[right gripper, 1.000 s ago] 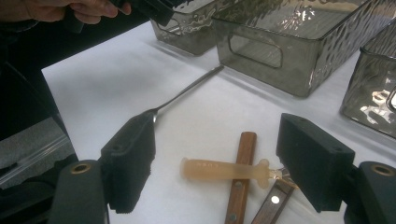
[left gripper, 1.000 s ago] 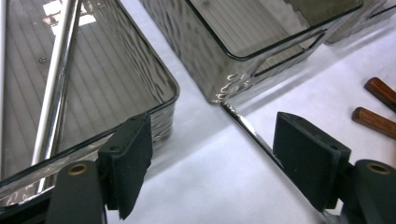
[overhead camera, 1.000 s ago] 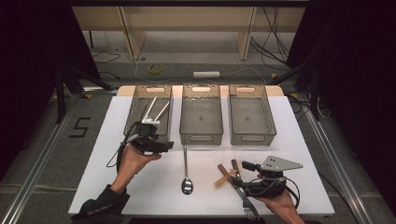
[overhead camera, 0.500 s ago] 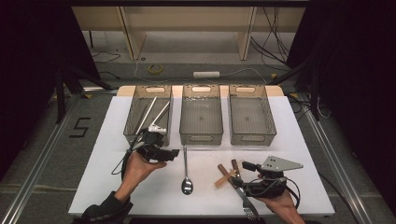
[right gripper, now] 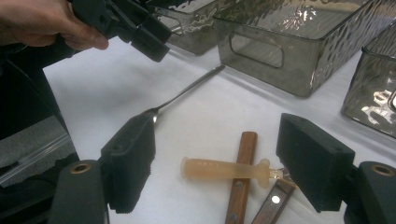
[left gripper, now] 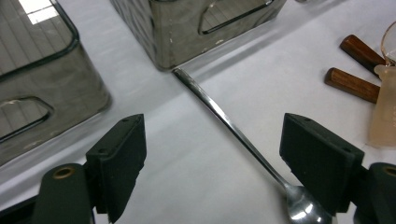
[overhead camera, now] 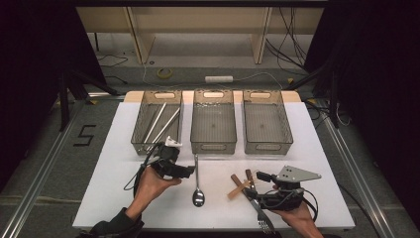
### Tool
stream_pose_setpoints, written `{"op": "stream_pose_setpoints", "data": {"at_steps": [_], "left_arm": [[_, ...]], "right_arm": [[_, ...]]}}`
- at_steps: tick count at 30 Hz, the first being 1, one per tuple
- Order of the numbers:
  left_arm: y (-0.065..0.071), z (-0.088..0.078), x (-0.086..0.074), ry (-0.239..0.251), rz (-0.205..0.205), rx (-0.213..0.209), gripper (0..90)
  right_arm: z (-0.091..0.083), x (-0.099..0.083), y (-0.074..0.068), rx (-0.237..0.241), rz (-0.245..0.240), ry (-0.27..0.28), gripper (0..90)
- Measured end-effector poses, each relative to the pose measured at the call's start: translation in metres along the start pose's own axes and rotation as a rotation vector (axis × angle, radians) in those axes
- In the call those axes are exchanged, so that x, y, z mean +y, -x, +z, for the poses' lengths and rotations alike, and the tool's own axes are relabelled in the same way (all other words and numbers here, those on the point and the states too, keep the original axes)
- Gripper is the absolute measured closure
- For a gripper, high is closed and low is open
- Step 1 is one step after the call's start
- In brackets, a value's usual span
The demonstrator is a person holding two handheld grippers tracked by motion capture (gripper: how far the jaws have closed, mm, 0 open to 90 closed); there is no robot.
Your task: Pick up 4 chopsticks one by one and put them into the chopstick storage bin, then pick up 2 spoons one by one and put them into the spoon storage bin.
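Item: spoon (overhead camera: 197,184), lying flat on the white table (overhead camera: 119,129) in front of the middle basket (overhead camera: 213,127). Its long axis is running straight away from the person: bowl nearest the table's front edge, handle tip almost touching the basket's front wall.

Left gripper (overhead camera: 182,171): hovering just left of the spoon's handle, well nearer to it than the other hand. Jaws have just been opening and are standing wide, nothing pressed between the pads. In the left gripper view (left gripper: 212,163) the handle is crossing the gap slantwise, with the bowl (left gripper: 306,211) sitting close under the right-hand pad; the jaws are straddling it rather than squaring to it.

Right gripper (overhead camera: 260,191): resting near the table's front right, jaws spread and released, framing wooden-handled cutlery (right gripper: 240,179) and a pale rubbery handle (right gripper: 224,169).

Judgement: the pickup is turning on squaring the jaws across the thin handle.
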State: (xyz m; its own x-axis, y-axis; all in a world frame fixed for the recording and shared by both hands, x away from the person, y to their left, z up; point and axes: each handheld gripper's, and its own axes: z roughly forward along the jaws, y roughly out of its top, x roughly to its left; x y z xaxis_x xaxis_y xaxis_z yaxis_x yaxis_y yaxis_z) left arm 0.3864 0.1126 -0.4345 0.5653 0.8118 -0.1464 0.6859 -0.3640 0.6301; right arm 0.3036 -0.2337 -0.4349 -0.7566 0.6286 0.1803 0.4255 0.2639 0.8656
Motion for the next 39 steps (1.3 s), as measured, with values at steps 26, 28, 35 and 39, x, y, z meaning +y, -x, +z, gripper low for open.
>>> {"op": "stream_pose_setpoints", "data": {"at_steps": [26, 28, 35, 39], "left_arm": [[0.022, 0.021, -0.004, -0.056, -0.006, -0.059, 28.4], [0.023, 0.023, -0.004, -0.059, -0.017, -0.068, 30.8], [0.026, 0.034, -0.009, -0.114, -0.018, -0.078, 39.0], [0.027, 0.038, -0.012, -0.135, -0.018, -0.082, 43.3]], "right_arm": [[0.0, 0.0, -0.001, -0.006, 0.001, -0.003, 29.2], [0.0, 0.0, -0.002, -0.006, 0.0, -0.005, 29.2], [0.001, 0.0, -0.003, -0.01, -0.009, -0.008, 29.2], [0.001, 0.001, -0.003, -0.009, -0.014, -0.009, 29.2]]}}
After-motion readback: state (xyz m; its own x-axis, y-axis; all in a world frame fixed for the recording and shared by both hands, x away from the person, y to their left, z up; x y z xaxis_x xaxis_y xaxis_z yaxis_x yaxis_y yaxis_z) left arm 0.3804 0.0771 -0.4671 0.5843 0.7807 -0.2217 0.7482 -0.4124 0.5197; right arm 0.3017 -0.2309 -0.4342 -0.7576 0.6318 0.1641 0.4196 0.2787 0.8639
